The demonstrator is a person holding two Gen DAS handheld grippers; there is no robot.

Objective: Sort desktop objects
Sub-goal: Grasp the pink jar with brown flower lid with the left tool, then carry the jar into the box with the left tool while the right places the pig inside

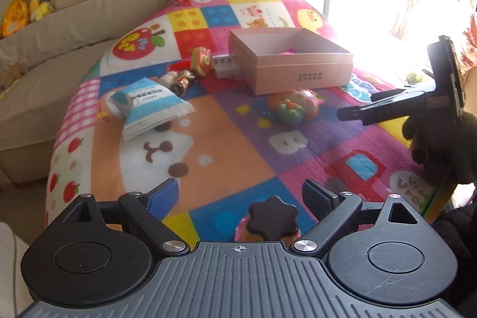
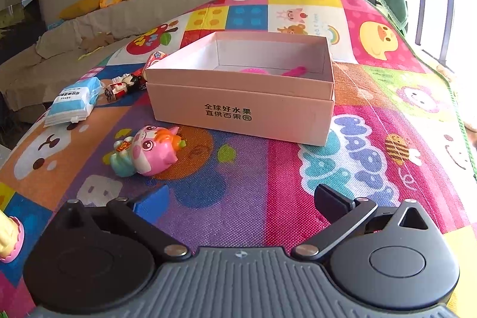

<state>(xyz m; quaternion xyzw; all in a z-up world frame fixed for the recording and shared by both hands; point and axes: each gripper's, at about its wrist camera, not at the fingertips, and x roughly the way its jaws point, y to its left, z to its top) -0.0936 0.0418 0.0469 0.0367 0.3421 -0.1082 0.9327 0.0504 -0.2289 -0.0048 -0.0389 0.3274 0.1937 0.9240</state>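
Both the left gripper (image 1: pixel 240 197) and right gripper (image 2: pixel 240 200) hang released near the pink box (image 2: pixel 241 97). Only the right view catches pink stuff inside the box. Only the left view shows the cupcake toy (image 1: pixel 268 225) just beneath its spread jaws.

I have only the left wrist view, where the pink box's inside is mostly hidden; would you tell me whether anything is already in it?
Observer: Yes. The right wrist view looks down into the pink box. A round pink piece and a pink stick-like piece lie on its floor.
Operator: Thank you. I see the right gripper only from the side; is it holding anything?
Observer: No. The right gripper is open, with only the patterned mat showing between its fingers.
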